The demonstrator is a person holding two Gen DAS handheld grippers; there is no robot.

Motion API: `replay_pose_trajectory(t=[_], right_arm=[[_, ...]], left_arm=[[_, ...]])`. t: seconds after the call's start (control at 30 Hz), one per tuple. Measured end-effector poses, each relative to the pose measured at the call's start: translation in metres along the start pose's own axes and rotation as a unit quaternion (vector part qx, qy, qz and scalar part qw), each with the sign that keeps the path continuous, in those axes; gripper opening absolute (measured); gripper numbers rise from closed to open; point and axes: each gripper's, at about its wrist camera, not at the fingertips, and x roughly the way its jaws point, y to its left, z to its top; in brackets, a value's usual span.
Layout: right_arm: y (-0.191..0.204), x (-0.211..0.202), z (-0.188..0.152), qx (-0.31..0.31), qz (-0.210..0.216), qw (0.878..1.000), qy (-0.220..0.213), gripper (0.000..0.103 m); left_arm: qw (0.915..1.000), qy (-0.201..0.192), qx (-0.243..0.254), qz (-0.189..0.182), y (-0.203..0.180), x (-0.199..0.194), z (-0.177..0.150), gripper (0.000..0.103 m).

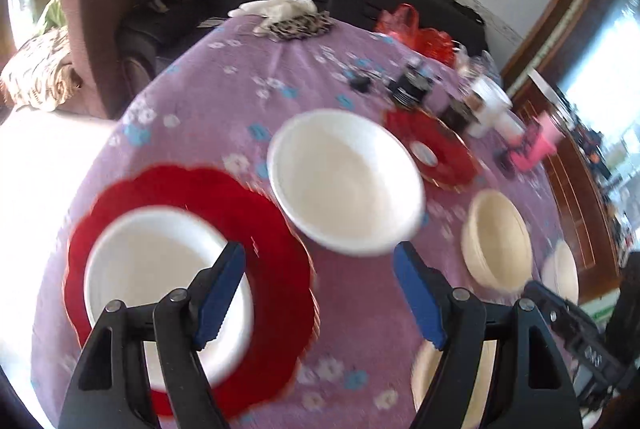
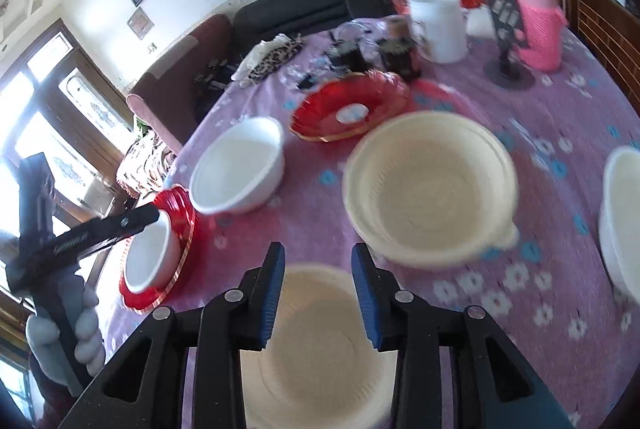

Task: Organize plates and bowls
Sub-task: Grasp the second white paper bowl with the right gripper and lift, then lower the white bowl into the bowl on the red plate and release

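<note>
Left hand-held gripper (image 1: 320, 257): jaws wide apart, nothing between them, angled downward. Right hand-held gripper (image 2: 318, 257): jaws partly apart, empty, angled downward. Gloved hand (image 2: 76, 329) grips the left unit.

My worktop (image 2: 560, 117) wears a purple flowered cloth. Directly on it lie a red scalloped plate (image 1: 280, 269), a white bowl (image 1: 344, 181), a second red plate (image 2: 352, 109), cream bowls (image 2: 430, 185), a white tub (image 2: 438, 25) and a pink holder (image 2: 538, 29).
</note>
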Motion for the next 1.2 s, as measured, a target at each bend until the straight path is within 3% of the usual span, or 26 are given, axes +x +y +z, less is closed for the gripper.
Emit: replay_pose_trajectory(t=[0.1,0.23,0.47,0.57,0.6,0.63,0.67,0.7,0.8,1.0,1.2], right_arm=[[0.017,0.028,0.026,0.009,0.023,1.000,0.014,0.039],[0.028,0.078,0.054,0.049,0.048,0.997,0.046,0.039],[0.022,0.148,0.068,0.093,0.030,0.991,0.091,0.039],[0.022,0.165,0.066,0.098,0.031,0.989,0.104,0.039],[0.023,0.168,0.064,0.097,0.031,0.989,0.107,0.036],[0.024,0.170,0.063,0.096,0.030,0.989,0.108,0.026],[0.026,0.172,0.063,0.092,0.032,0.989,0.111,0.019],[0.028,0.172,0.063,0.088,0.033,0.989,0.113,0.017],[0.036,0.166,0.064,0.060,0.007,0.994,0.096,0.016],[0.065,0.123,0.070,0.017,0.006,0.999,0.041,0.016],[0.123,0.093,0.057,-0.052,0.033,0.998,0.032,0.016]], left_arm=[[0.9988,0.027,-0.039,-0.009,0.019,0.028,0.036,0.076],[0.9966,0.050,-0.065,-0.009,0.031,0.062,0.061,0.076],[0.9946,0.092,-0.040,0.029,0.028,0.113,0.076,0.076],[0.9934,0.111,-0.021,0.021,0.021,0.126,0.073,0.076],[0.9935,0.112,-0.011,0.020,0.017,0.127,0.072,0.074],[0.9934,0.113,-0.002,0.017,0.013,0.127,0.070,0.070],[0.9929,0.118,0.006,0.011,0.010,0.127,0.069,0.053],[0.9920,0.125,0.013,0.006,0.007,0.128,0.067,0.044],[0.9931,0.114,0.021,0.011,0.005,0.118,0.065,0.041],[0.9973,0.068,-0.003,-0.027,0.013,0.058,0.065,0.041],[0.9997,0.019,-0.016,-0.001,0.045,-0.015,0.035,0.042]])
